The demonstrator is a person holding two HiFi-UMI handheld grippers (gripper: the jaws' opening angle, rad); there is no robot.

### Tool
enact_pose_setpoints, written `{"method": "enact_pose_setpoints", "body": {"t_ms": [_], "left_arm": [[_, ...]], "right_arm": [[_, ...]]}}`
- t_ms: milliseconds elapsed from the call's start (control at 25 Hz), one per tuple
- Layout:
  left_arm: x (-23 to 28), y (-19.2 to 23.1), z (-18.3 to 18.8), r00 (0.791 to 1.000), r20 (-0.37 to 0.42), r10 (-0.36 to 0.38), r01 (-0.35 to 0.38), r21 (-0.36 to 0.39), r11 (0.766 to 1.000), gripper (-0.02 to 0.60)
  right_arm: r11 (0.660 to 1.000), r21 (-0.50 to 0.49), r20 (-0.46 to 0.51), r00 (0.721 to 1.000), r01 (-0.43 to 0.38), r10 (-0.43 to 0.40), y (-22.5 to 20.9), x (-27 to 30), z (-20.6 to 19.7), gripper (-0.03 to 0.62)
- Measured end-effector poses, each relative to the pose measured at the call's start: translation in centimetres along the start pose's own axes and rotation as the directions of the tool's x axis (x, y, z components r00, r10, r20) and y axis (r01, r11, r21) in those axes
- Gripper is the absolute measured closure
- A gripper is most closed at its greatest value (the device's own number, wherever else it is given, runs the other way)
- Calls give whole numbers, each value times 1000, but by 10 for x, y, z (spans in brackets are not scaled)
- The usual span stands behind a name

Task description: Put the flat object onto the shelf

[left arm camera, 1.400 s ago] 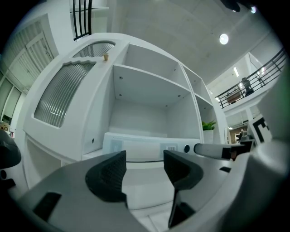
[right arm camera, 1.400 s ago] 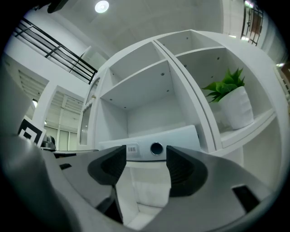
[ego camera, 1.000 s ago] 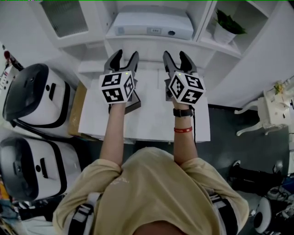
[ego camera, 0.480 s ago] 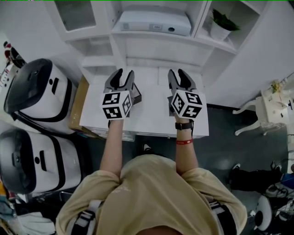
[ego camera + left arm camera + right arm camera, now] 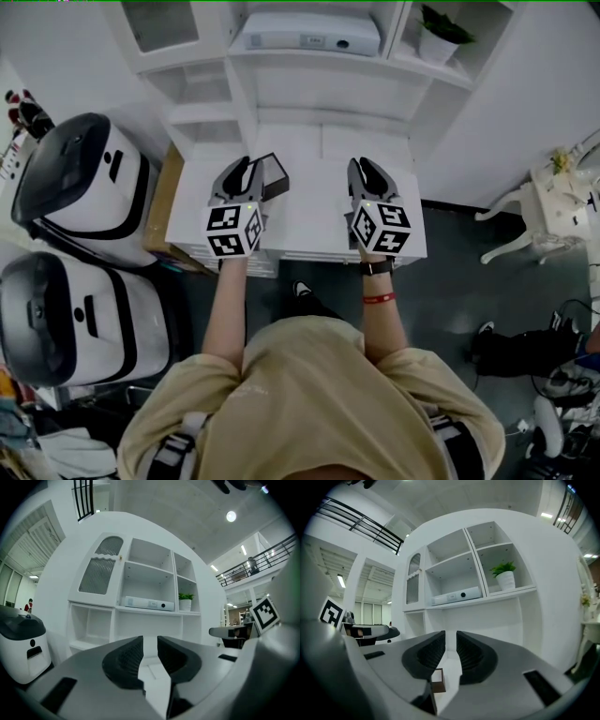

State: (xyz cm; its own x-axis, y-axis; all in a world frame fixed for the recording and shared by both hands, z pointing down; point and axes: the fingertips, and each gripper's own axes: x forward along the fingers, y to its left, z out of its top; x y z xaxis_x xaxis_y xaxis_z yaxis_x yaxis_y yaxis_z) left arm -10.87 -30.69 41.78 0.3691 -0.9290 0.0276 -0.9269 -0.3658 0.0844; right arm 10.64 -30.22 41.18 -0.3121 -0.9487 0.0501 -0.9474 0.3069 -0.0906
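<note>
The flat object, a thin dark brown square piece, lies on the white table just right of my left gripper. In the right gripper view the flat object shows low down, left of the jaws. Neither gripper touches it. My left gripper has its jaws closing to a narrow gap with nothing between them. My right gripper hovers over the table's right half. In its own view the right gripper is also closing, with nothing between its jaws. Behind the table stands the white shelf unit.
A white box-shaped device fills an upper shelf bay, with a potted plant to its right. Two large white-and-black machines and a cardboard box stand left of the table. White furniture stands at the right.
Both grippers have drawn back from the shelf toward the table's front edge. Their jaws have narrowed from wide apart to a thin gap. The flat object now lies clear beside the left gripper.
</note>
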Motion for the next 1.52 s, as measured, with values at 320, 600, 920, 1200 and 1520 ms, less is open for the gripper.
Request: {"method": "enact_pose_setpoints", "body": {"t_ms": [320,600,920,1200,1520], "left_arm": [[-38,-2,-25,999,-22,26,-25,22,999,483],[-57,-1,-38,999,-31,44,-44,8,999,526],[-63,-4,-54,998,-43,45,-44,17,999,550],[-61,2,-64,997,-51,57,-57,8,998,561],[-47,8,-72,996,-69,53,-55,-22,998,561]], "right_arm": [[1000,-19,10,1000,23,-22,4,-37,-16,537],[999,-42,-10,1000,11,-11,14,-50,-36,546],[999,-35,-35,999,0,-1,15,-53,-55,556],[999,-48,-54,999,5,-7,9,-45,-62,568],[999,-53,-67,998,5,-9,2,-31,-68,569]]}}
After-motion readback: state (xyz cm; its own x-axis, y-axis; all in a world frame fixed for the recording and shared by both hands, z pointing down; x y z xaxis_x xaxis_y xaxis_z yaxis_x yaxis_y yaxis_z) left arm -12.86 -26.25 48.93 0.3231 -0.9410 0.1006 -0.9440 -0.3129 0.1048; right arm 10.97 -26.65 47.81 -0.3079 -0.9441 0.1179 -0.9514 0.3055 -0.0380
